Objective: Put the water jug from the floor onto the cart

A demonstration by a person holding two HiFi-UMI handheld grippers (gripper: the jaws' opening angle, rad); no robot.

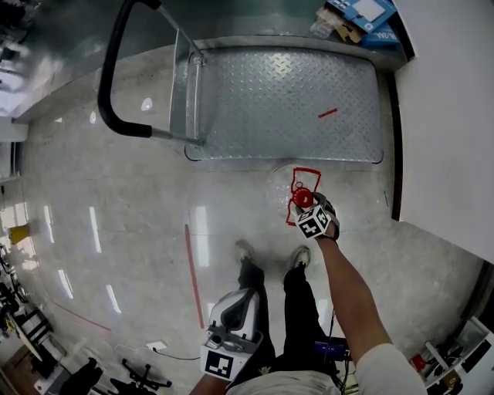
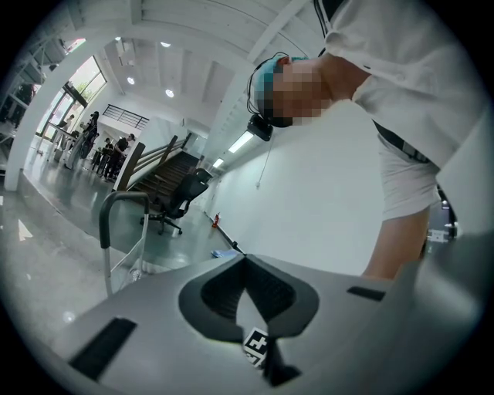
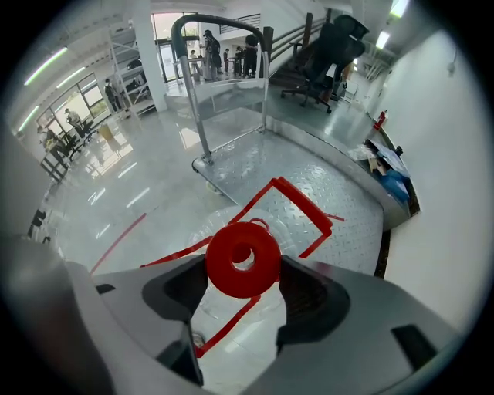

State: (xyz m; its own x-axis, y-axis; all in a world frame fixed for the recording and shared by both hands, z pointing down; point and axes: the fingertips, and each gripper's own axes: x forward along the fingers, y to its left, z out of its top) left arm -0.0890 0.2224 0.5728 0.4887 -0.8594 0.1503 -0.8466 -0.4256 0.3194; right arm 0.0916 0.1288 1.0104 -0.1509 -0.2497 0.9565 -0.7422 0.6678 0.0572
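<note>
The water jug [image 1: 282, 182] is clear plastic with a red cap [image 1: 301, 198] and stands on the floor just in front of the cart [image 1: 285, 100]. My right gripper [image 1: 303, 204] points steeply down over it. In the right gripper view the red cap [image 3: 242, 258] sits between the jaws of my right gripper [image 3: 243, 268], which stand wide, and I see no firm pinch on the cap. My left gripper [image 1: 235, 302] hangs low near my legs, far from the jug. In its own view my left gripper [image 2: 245, 259] is shut and holds nothing.
The cart is a flat metal platform with a black handle [image 1: 108, 77] at its left end and a red strip [image 1: 327, 113] on the deck. Red tape [image 1: 307, 171] marks the floor by the jug. Boxes [image 1: 363, 15] lie beyond the cart, and a white wall [image 1: 448, 116] runs along the right.
</note>
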